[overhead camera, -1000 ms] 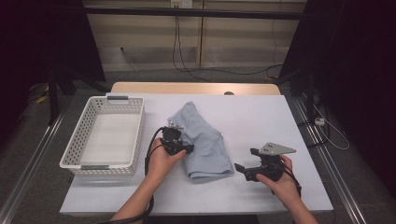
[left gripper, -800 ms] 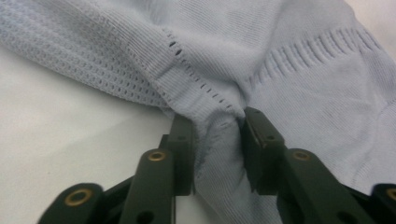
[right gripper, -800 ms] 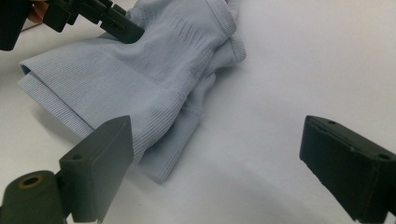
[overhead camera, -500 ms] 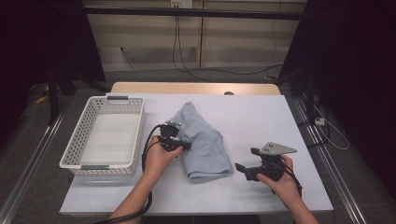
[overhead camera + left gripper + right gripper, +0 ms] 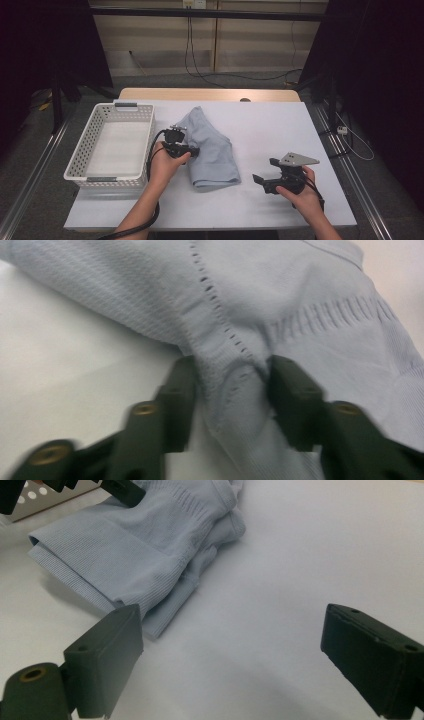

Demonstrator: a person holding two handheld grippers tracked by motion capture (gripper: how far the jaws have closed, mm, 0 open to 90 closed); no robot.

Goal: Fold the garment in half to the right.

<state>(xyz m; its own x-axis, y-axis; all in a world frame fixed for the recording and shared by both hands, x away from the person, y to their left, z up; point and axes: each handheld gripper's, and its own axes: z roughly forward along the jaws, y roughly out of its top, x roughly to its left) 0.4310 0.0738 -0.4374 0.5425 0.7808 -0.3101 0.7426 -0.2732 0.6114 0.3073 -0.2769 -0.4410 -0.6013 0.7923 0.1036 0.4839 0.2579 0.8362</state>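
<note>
Pinching a bunched ridge of cloth [image 5: 235, 390] at table centre, left gripper [image 5: 230, 385] has just been opening and could drop the fold on lifting, while right gripper [image 5: 230, 645] idles wide, near right.

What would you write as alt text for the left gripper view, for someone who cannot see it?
Two black jaws of the left gripper rise from the bottom edge with a bunched fold of light blue knitted cloth between them. The jaws have just been opening, and the fold remains between them. The cloth spreads over the top and right, and the white table lies bare at the left.
</note>
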